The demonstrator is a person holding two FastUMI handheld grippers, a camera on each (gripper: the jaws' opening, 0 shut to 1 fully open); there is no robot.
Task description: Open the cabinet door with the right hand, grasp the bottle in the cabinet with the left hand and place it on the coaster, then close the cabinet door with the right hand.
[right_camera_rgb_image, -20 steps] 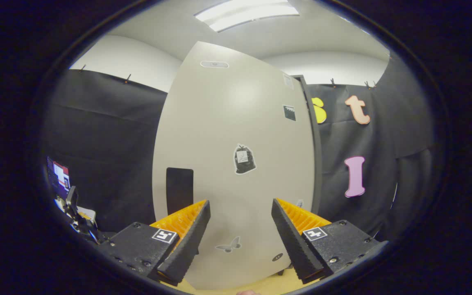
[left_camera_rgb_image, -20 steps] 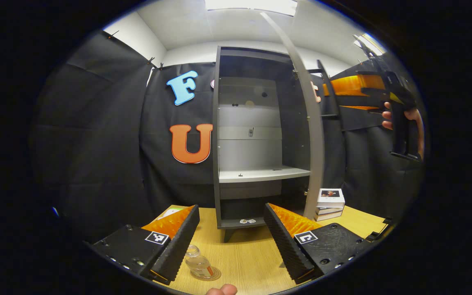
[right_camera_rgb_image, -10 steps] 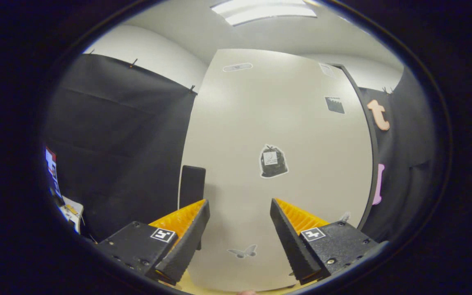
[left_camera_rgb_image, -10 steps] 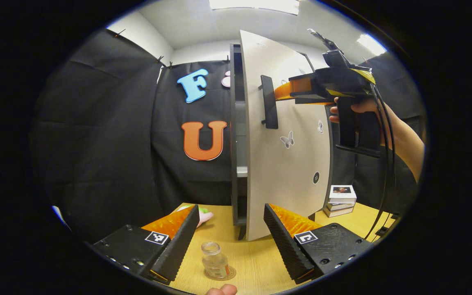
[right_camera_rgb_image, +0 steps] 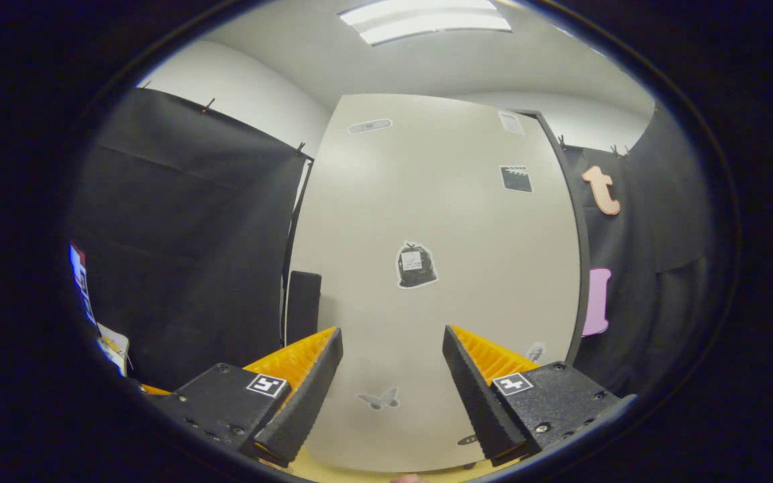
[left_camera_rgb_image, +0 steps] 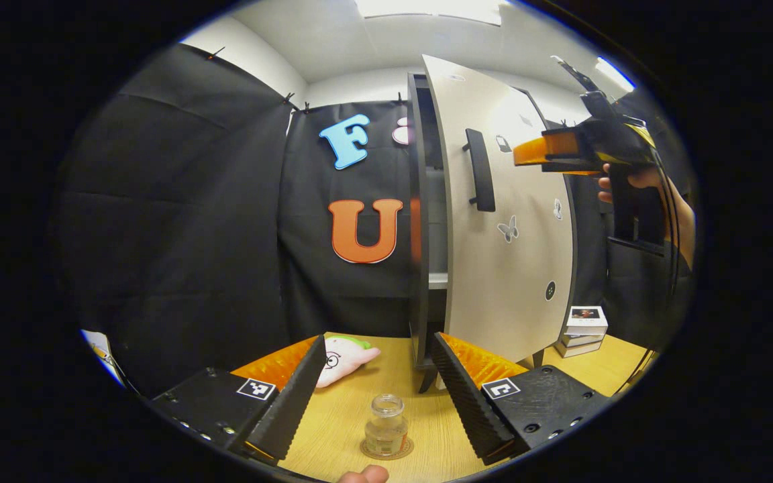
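My left gripper (left_camera_rgb_image: pixel 380 396) hangs with its jaws spread and empty over the wooden surface (left_camera_rgb_image: pixel 427 443), the small clear bottle (left_camera_rgb_image: pixel 386 433) standing upright on the round coaster (left_camera_rgb_image: pixel 405 451) just below and between them. My right gripper (right_camera_rgb_image: pixel 392 389) faces the pale cabinet door (right_camera_rgb_image: pixel 440 282) squarely, jaws spread and pinching nothing, with the dark handle (right_camera_rgb_image: pixel 303 305) off to the side of its left finger. In the left gripper view that right gripper (left_camera_rgb_image: pixel 564 149), held in a hand (left_camera_rgb_image: pixel 635 181), sits close against the door's outer face (left_camera_rgb_image: pixel 507 268), beyond the handle (left_camera_rgb_image: pixel 480 169); I cannot tell whether it touches the panel. The door stands ajar, with a narrow gap open at the cabinet's (left_camera_rgb_image: pixel 419 221) front edge and a shelf showing through it. A soft toy (left_camera_rgb_image: pixel 343 355) lies on the surface by the cabinet's foot, and a stack of books (left_camera_rgb_image: pixel 582 329) rests on the far side.

I judge the bottle placed and the last step, closing the door, in hand. The next move calls for a steady push on the panel until the gap shuts flush.
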